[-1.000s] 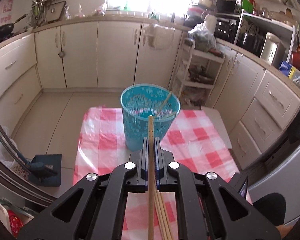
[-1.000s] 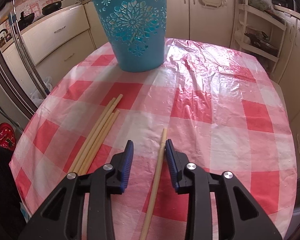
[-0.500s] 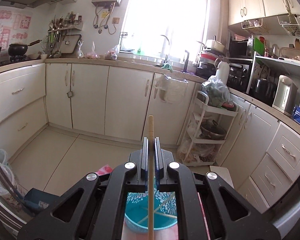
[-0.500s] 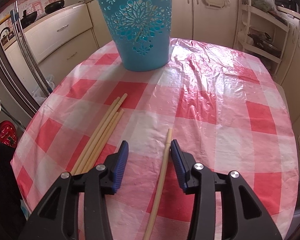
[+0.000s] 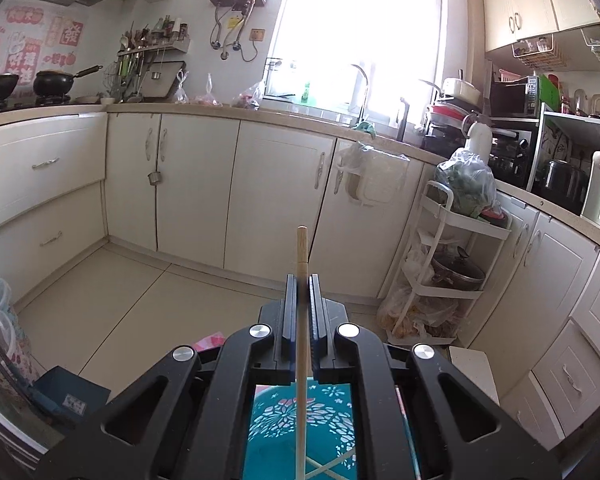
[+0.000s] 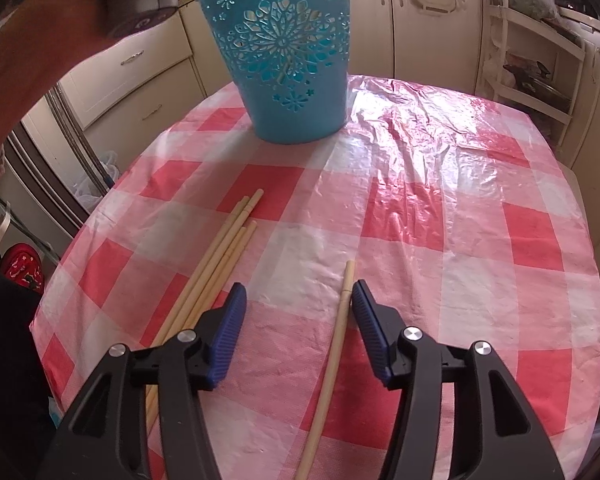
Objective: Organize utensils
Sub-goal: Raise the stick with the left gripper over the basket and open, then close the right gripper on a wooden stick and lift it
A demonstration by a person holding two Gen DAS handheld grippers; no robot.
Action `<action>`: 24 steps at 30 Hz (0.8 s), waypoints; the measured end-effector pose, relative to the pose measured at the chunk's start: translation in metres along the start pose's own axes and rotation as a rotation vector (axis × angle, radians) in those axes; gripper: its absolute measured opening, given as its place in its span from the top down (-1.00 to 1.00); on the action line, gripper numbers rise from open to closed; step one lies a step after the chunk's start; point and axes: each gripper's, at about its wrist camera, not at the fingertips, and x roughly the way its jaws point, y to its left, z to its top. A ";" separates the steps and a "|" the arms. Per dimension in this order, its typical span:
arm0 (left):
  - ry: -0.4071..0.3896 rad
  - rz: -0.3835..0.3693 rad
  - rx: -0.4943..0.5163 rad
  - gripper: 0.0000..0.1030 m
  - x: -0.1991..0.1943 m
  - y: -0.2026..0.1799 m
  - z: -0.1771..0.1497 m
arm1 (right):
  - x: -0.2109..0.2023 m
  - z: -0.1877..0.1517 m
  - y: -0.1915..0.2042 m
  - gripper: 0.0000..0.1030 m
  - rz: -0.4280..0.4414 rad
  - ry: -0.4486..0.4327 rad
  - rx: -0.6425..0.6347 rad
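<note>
red-and-pink wall stickers (image 5: 28, 46) above stove carry large chinese characters (too blurred to read with certainty). small white label on dark blue box (image 5: 74, 403) on floor unreadable. no other legible text.

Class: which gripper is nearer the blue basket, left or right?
Left. The left gripper hangs directly above the blue basket; the right gripper sits low over the table, well short of it.
</note>
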 end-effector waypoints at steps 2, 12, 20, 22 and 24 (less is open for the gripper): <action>0.025 0.002 0.000 0.90 0.002 0.005 -0.011 | 0.000 0.000 0.001 -0.06 -0.004 0.001 -0.005; 0.152 0.074 0.091 0.06 -0.042 0.024 -0.045 | -0.002 0.000 -0.003 -0.06 0.011 0.005 0.011; 0.142 0.118 0.057 -0.48 -0.131 0.079 -0.076 | -0.008 -0.006 0.001 0.11 -0.054 0.019 -0.005; 0.154 0.137 0.036 -0.50 -0.140 0.095 -0.091 | -0.008 -0.006 0.001 0.18 -0.071 0.032 -0.005; 0.193 0.159 -0.007 -0.50 -0.139 0.112 -0.104 | -0.010 -0.005 -0.005 0.29 -0.071 0.042 0.028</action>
